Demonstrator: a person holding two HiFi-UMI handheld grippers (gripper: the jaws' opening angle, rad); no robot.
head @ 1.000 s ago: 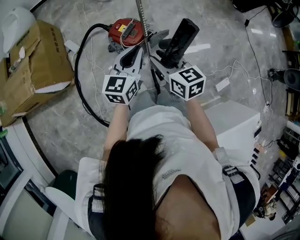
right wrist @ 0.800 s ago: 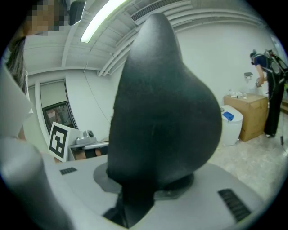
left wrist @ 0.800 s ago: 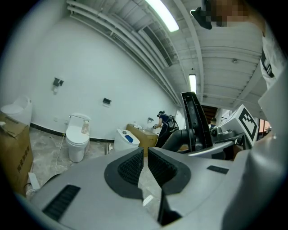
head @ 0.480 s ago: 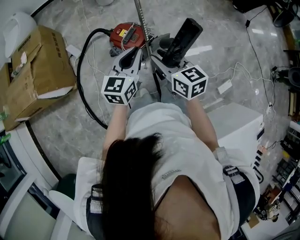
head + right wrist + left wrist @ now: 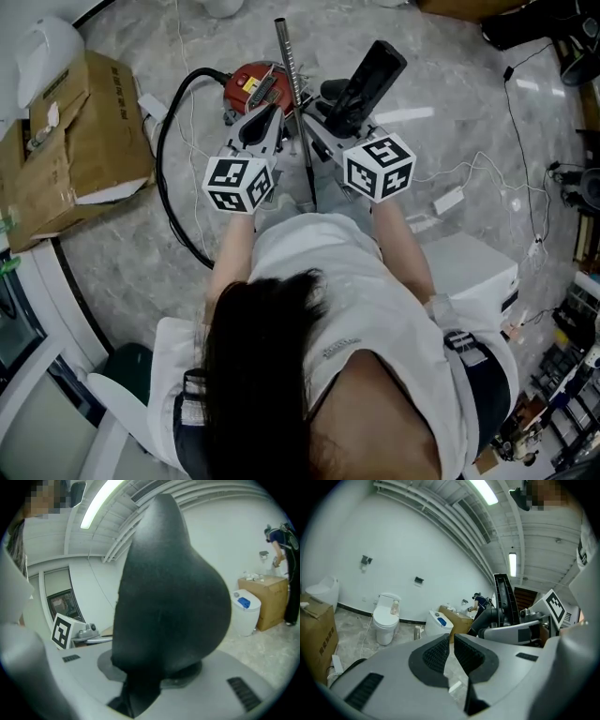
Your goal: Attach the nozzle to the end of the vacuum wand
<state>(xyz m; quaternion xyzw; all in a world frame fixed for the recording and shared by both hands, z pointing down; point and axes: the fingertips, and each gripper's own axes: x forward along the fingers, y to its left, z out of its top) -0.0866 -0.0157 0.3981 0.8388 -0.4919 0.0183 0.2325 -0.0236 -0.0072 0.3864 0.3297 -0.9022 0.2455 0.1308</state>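
Observation:
My right gripper is shut on the black nozzle, which sticks up and forward from its jaws. In the right gripper view the nozzle fills most of the picture. The metal vacuum wand runs as a thin tube between the two grippers, its far end near the top of the head view. Left of the wand, my left gripper has its jaws nearly together; in the left gripper view, that gripper has nothing between its pads. I cannot tell whether it touches the wand. The red vacuum body lies just beyond it.
A black hose loops on the marble floor from the vacuum. A cardboard box sits at left, a white cabinet at right, thin white cables between. A toilet and a white bin stand by the wall.
Both grippers have moved forward, closer to the red vacuum, the right one still holding the nozzle. The wand's far end has come into the head view.

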